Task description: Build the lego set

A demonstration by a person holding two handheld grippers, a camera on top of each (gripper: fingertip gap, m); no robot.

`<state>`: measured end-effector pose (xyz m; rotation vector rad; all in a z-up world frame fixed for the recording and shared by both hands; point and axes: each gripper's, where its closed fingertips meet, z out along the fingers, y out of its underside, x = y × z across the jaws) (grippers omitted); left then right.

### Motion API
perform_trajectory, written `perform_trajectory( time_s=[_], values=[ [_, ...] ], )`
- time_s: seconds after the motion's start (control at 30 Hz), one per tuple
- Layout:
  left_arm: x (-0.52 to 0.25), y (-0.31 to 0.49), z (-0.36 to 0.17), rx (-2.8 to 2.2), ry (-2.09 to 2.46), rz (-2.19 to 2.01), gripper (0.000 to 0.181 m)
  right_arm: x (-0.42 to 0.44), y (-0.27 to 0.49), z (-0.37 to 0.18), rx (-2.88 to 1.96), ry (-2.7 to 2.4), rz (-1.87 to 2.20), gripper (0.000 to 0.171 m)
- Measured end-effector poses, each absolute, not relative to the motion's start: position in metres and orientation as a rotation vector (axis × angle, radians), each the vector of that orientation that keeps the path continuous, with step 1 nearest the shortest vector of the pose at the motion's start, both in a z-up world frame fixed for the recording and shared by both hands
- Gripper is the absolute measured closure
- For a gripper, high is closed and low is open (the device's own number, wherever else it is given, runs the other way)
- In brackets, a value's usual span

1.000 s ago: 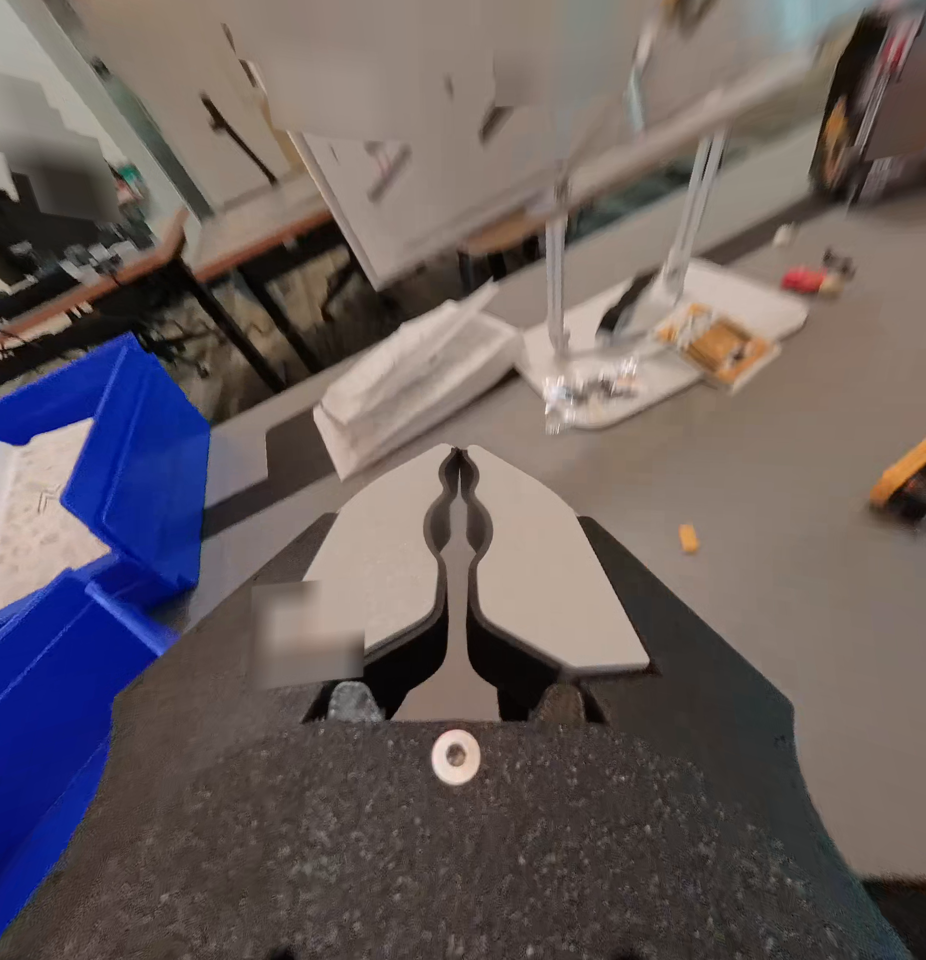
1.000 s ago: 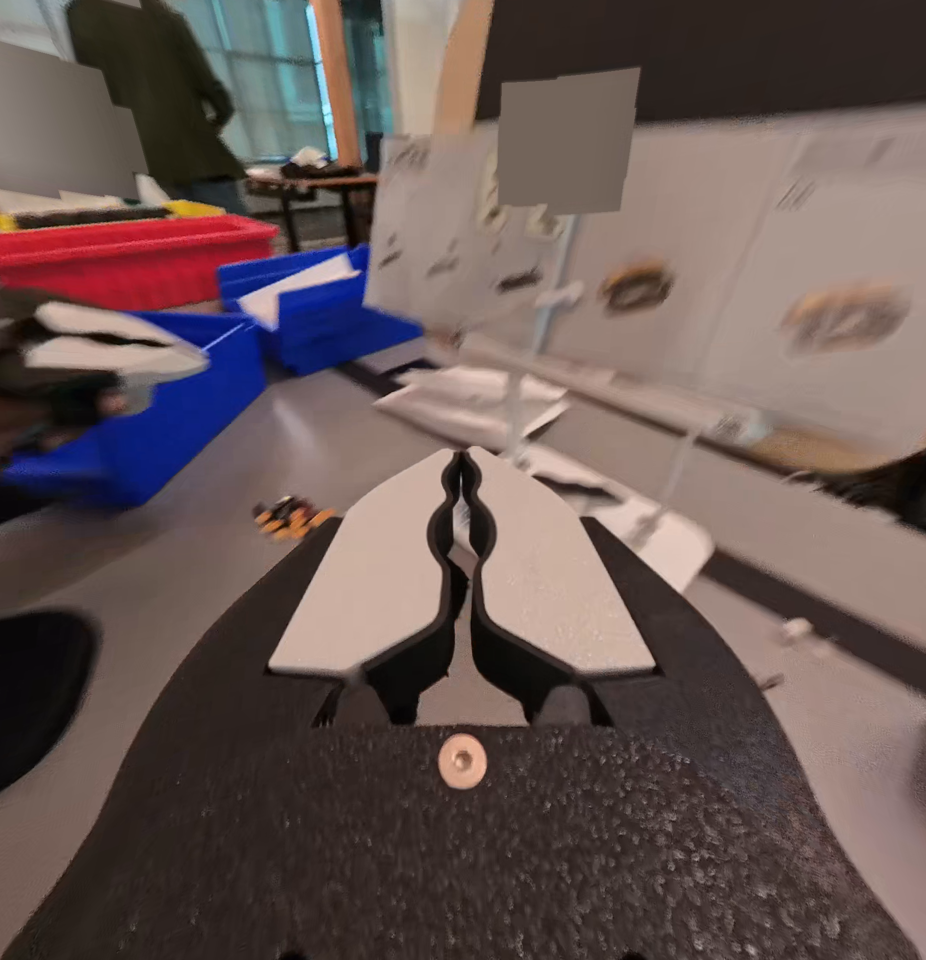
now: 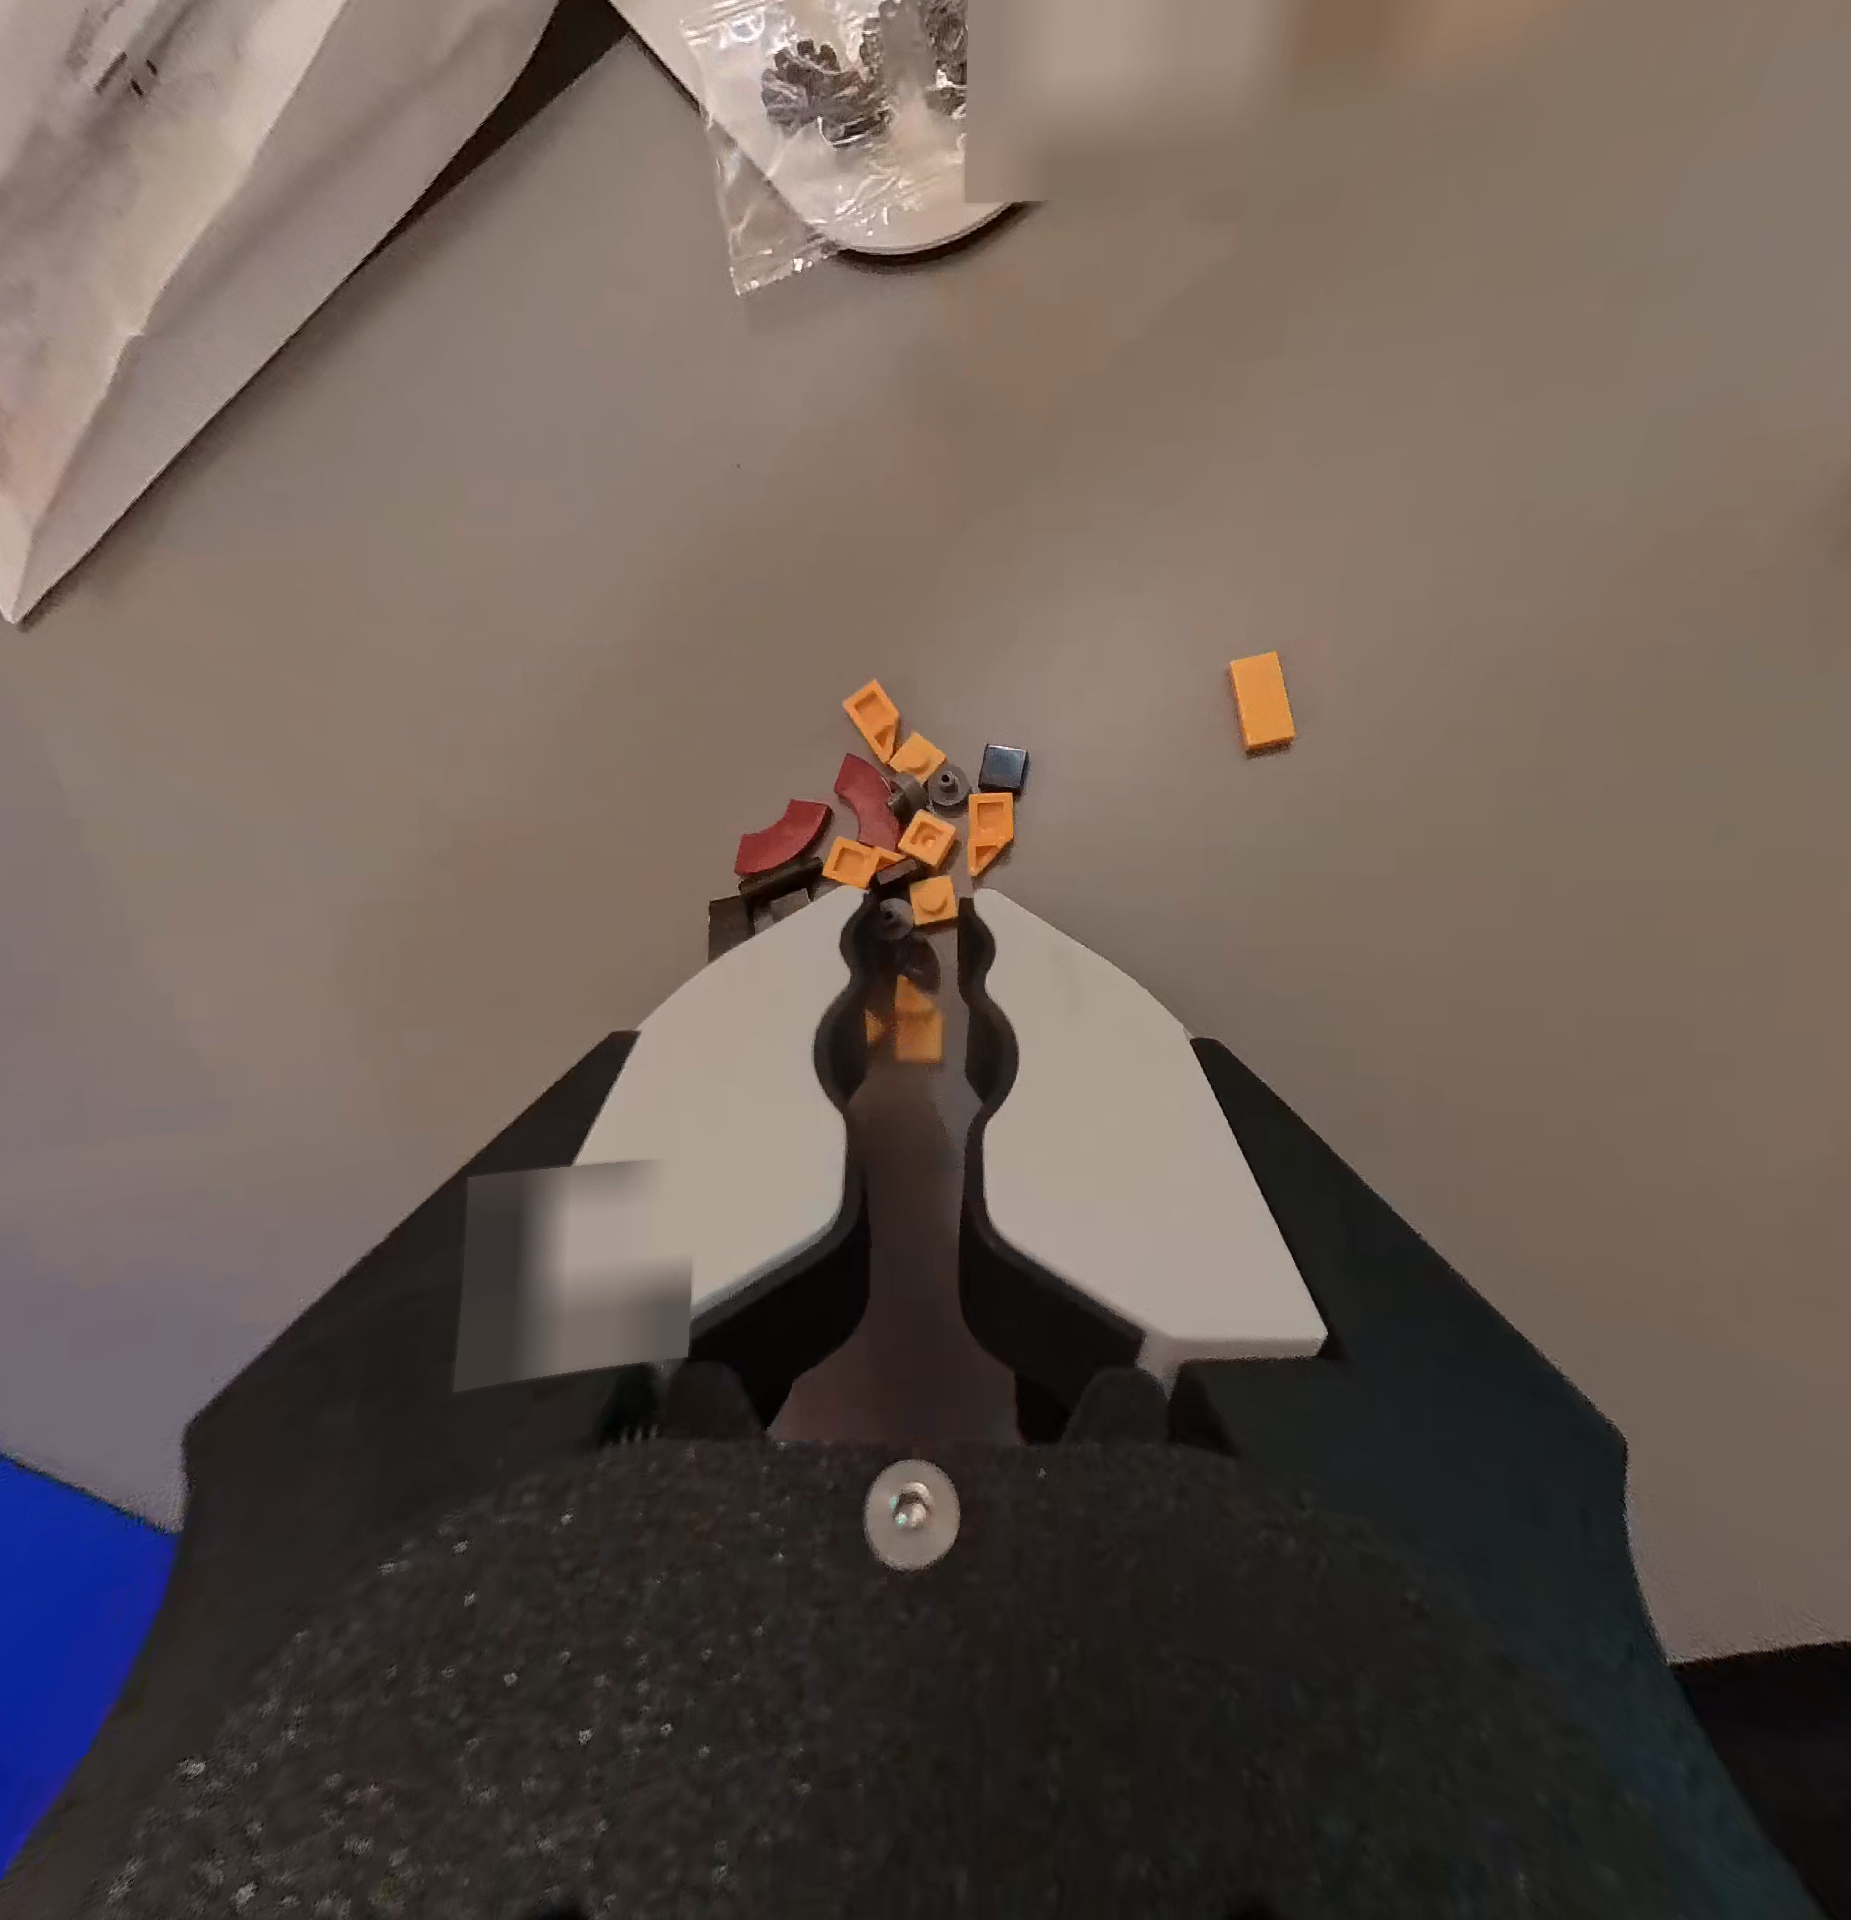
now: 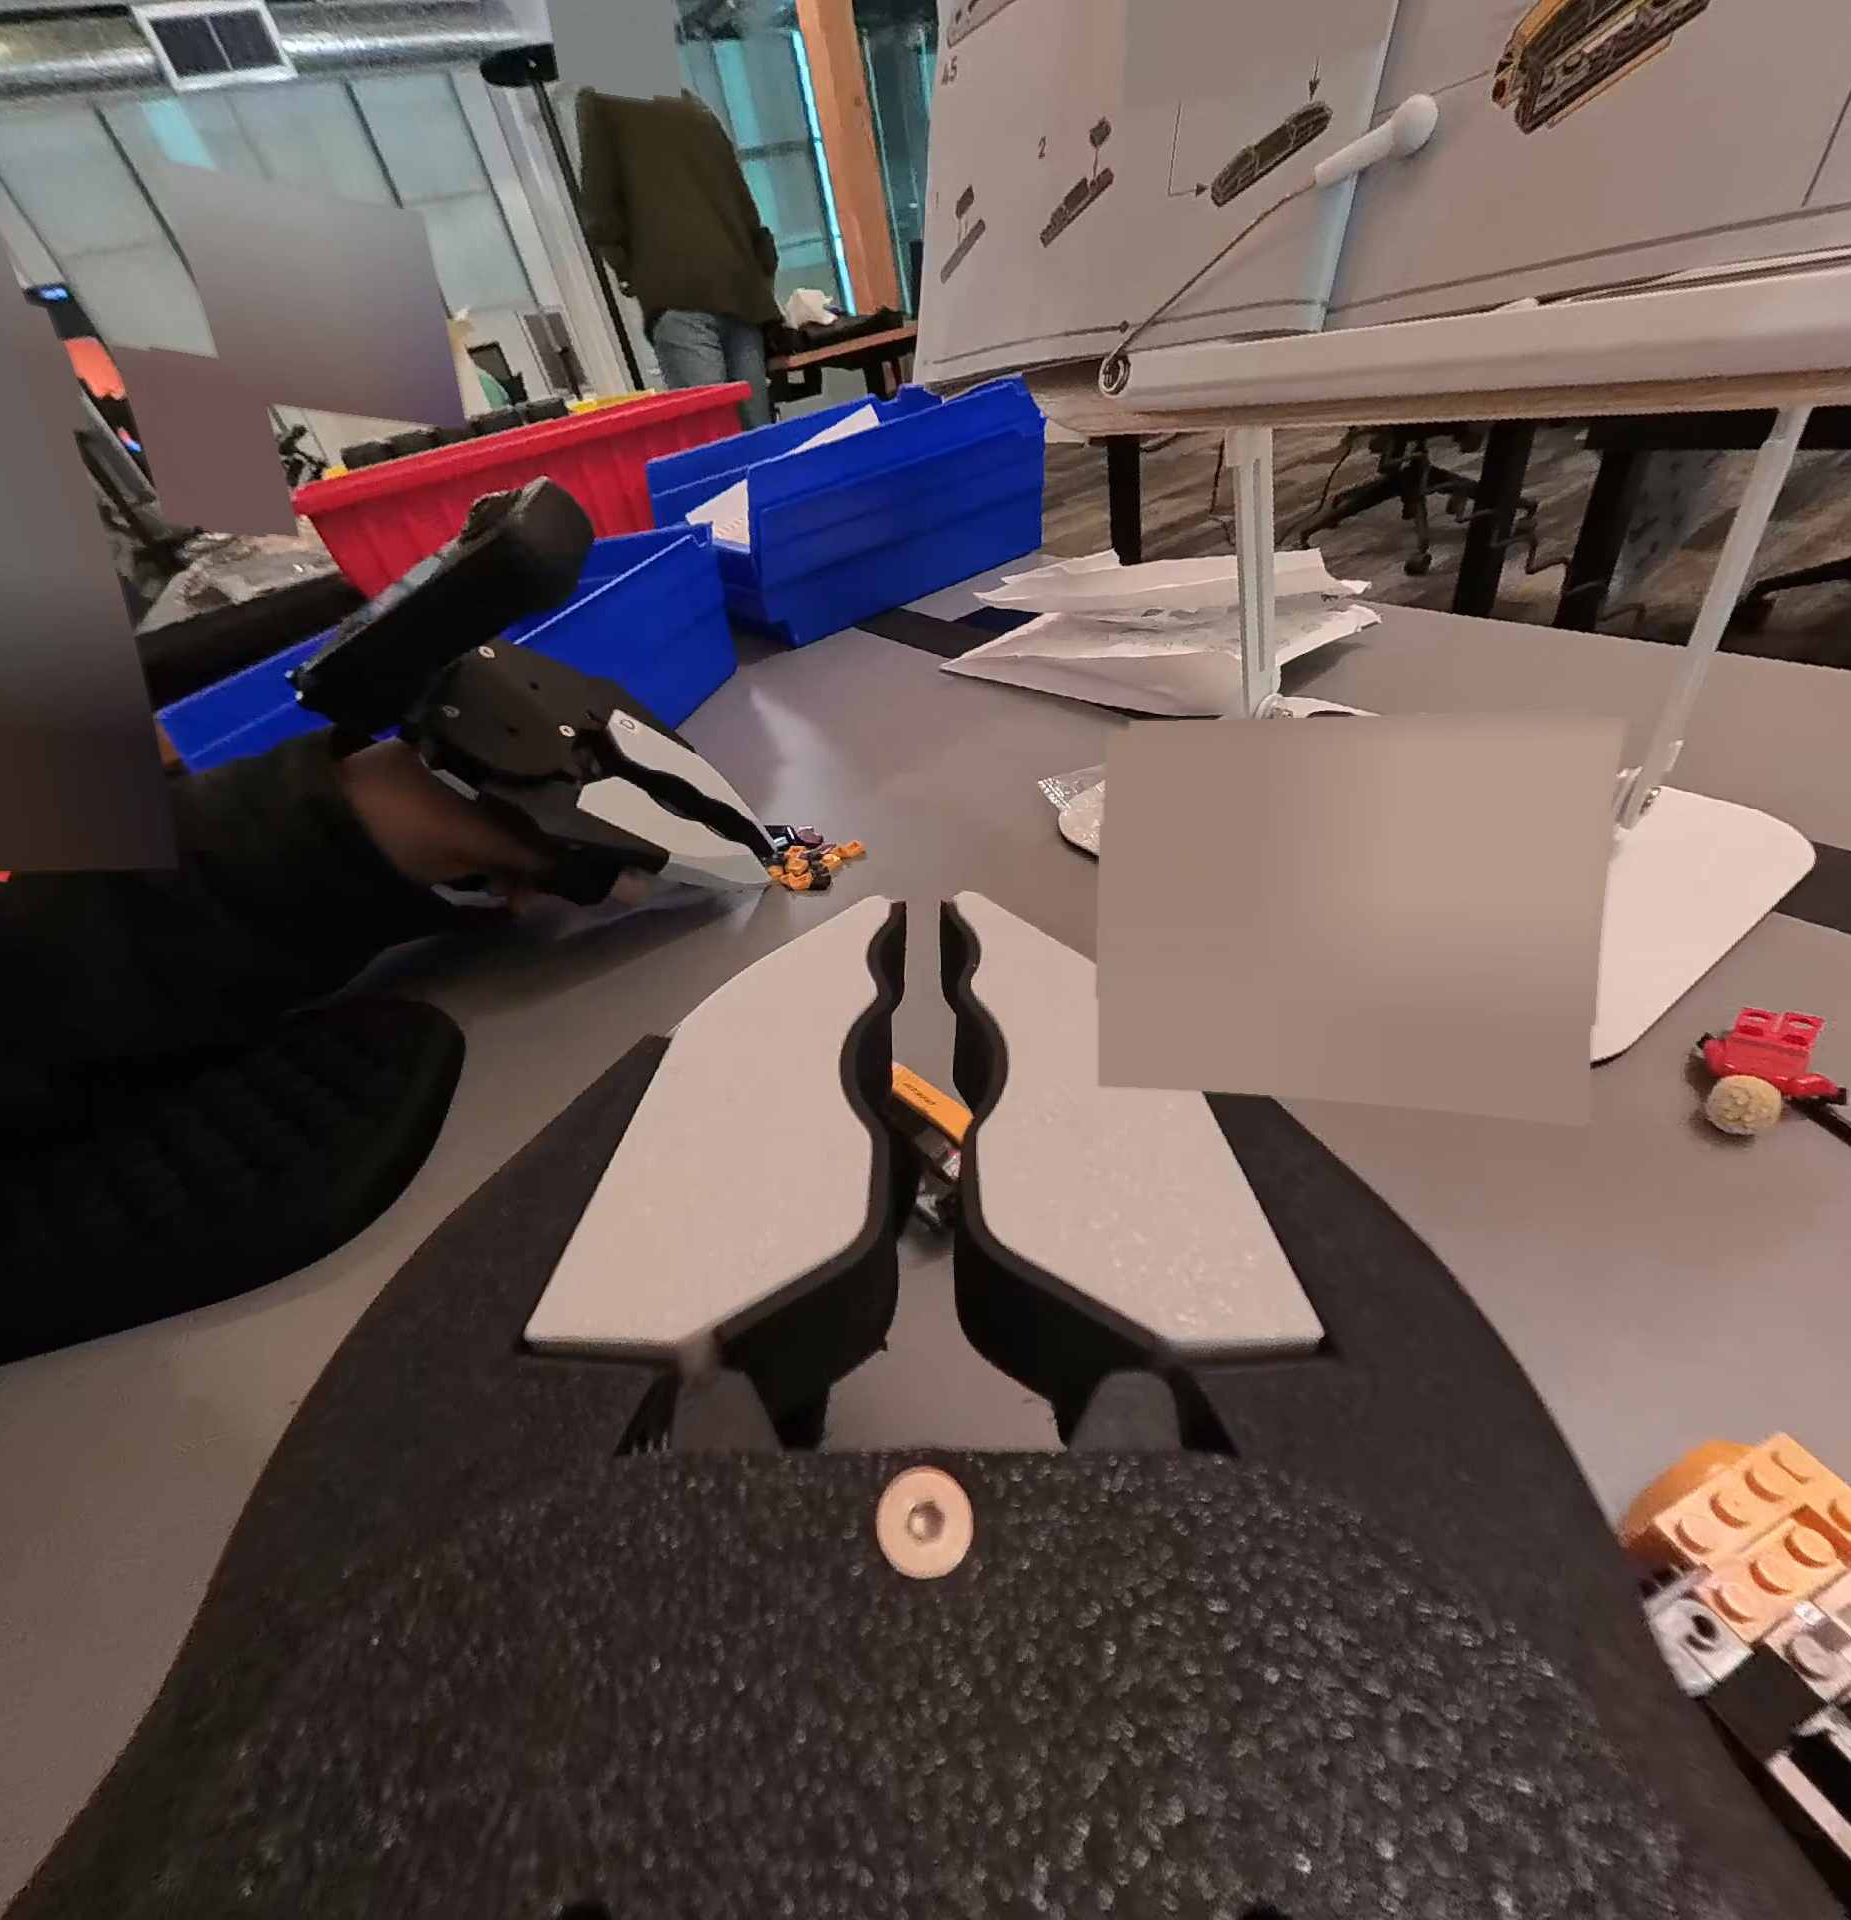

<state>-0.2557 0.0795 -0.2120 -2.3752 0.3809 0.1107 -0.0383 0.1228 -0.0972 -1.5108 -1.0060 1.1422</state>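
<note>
Having been lowered from mid-air, the left hand-held gripper is being opened narrowly over the loose brick pile; part selection is starting.

Left wrist steep, close — right low; both see brick pile

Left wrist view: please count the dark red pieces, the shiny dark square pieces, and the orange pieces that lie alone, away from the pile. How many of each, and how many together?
Dark red pieces: 2
Dark square: 1
Orange tile, lying alone: 1
Total: 4
</note>
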Motion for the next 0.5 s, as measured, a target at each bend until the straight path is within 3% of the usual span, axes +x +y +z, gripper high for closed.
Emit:
perform_trajectory(
  time_s=[0.13,0.5],
  values=[
    [-0.259,0.075,-0.211,-2.398,0.372,0.067,0.176,-0.038,0.123,-0.101,-1.534,-1.004,1.168,0.165],
    [-0.264,0.064,-0.193,-2.405,0.400,0.108,0.172,-0.039,0.125,-0.107,-1.561,-1.009,1.178,0.165]
  ],
)
